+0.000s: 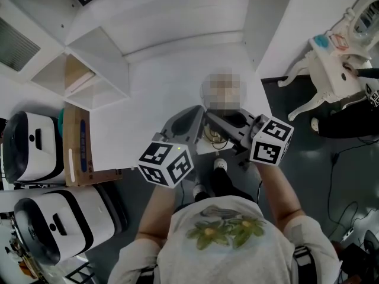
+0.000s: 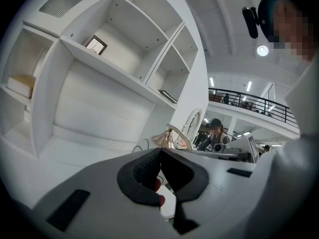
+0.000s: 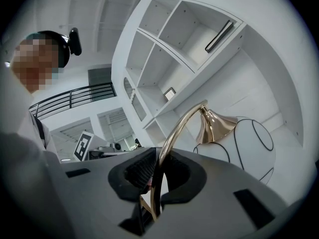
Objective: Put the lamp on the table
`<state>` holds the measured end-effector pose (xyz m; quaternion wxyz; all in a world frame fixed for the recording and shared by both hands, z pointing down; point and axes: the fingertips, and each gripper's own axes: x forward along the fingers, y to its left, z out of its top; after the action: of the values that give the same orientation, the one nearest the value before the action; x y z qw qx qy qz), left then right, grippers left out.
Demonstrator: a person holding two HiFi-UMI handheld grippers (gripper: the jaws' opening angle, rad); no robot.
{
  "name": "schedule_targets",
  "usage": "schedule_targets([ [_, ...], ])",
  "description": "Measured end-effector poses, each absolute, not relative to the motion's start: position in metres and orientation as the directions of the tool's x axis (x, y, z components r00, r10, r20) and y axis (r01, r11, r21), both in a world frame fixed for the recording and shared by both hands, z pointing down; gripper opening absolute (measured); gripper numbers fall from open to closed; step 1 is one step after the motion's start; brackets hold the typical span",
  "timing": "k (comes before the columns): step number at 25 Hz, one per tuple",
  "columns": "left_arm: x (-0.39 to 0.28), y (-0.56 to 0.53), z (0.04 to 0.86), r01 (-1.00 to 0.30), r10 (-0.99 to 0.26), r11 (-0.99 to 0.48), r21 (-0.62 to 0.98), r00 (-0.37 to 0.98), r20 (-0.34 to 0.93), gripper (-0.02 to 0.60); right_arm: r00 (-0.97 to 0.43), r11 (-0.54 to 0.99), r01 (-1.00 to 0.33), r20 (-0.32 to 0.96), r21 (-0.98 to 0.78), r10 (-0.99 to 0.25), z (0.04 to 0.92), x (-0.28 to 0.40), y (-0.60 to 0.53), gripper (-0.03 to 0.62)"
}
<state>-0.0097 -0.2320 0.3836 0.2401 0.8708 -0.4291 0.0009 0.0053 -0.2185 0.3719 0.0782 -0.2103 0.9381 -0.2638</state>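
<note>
The lamp has a curved gold arm (image 3: 179,126), a gold cone and a white globe shade (image 3: 244,143) with thin black lines. My right gripper (image 3: 158,156) is shut on the gold arm, which rises out from between its jaws. My left gripper (image 2: 160,153) is shut, jaw tips touching, with the lamp's gold cone (image 2: 167,138) just beyond them; small red bits show below the tips. In the head view both grippers, left (image 1: 197,116) and right (image 1: 212,118), meet at the near edge of the white table (image 1: 154,99), with the lamp mostly hidden between them.
White open shelves (image 2: 114,49) rise behind the table. A cardboard box (image 1: 77,152) and two white machines (image 1: 35,147) stand at the left. White ornate furniture (image 1: 331,70) is at the right. A person (image 2: 215,133) sits in the background.
</note>
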Motion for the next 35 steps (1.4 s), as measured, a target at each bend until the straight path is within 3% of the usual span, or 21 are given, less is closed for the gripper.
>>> schedule_targets([
  [10, -0.011, -0.225, 0.381, -0.741, -0.750, -0.514, 0.432, 0.633, 0.192, 0.029, -0.882, 0.777, -0.430, 0.033, -0.459, -0.469, 0.377, 0.008, -0.217, 0.034],
  [22, -0.004, -0.213, 0.386, -0.730, -0.737, -0.523, 0.440, 0.647, 0.198, 0.029, -0.862, 0.777, -0.482, 0.061, -0.406, -0.503, 0.377, 0.016, -0.209, 0.114],
  [35, 0.001, -0.205, 0.379, -0.717, -0.720, -0.556, 0.421, 0.668, 0.186, 0.029, -0.813, 0.748, -0.562, 0.072, -0.353, -0.578, 0.373, 0.030, -0.204, 0.115],
])
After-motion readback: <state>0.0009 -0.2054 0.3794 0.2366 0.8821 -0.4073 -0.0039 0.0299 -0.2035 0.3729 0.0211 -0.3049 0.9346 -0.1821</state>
